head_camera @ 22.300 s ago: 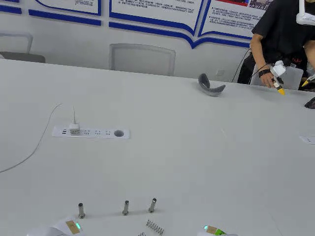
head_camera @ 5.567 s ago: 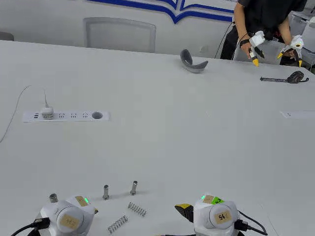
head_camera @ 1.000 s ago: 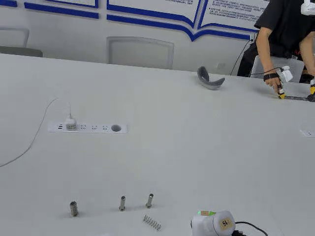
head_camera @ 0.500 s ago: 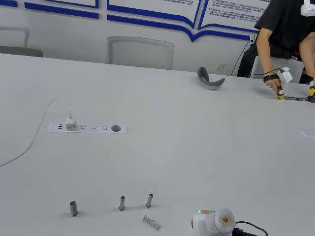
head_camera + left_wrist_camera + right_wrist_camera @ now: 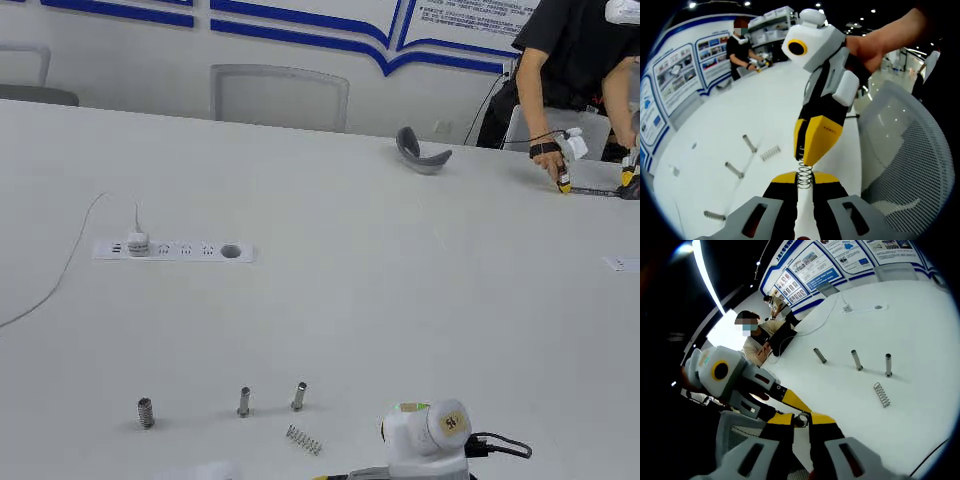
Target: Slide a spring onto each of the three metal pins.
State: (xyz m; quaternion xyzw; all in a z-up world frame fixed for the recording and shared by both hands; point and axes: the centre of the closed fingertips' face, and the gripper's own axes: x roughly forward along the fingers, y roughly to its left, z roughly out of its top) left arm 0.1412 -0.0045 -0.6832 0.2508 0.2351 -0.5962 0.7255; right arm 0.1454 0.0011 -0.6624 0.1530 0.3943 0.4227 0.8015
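left gripper and right gripper both nipped on one spring; one pin of three already wears a spring
head view: three pins stand in a row near the front of the table; the left pin carries a spring, the middle pin and right pin are bare; a loose spring lies just in front of the right pin; the right gripper's white body sits low at the right; left gripper view: the left gripper's jaws are all but closed on the spring's near end, the right gripper's yellow tips clamp its far end, the spring held in the air; right gripper view: its own jaws are nearly together on the spring, seen end-on; the left gripper reaches in from the left
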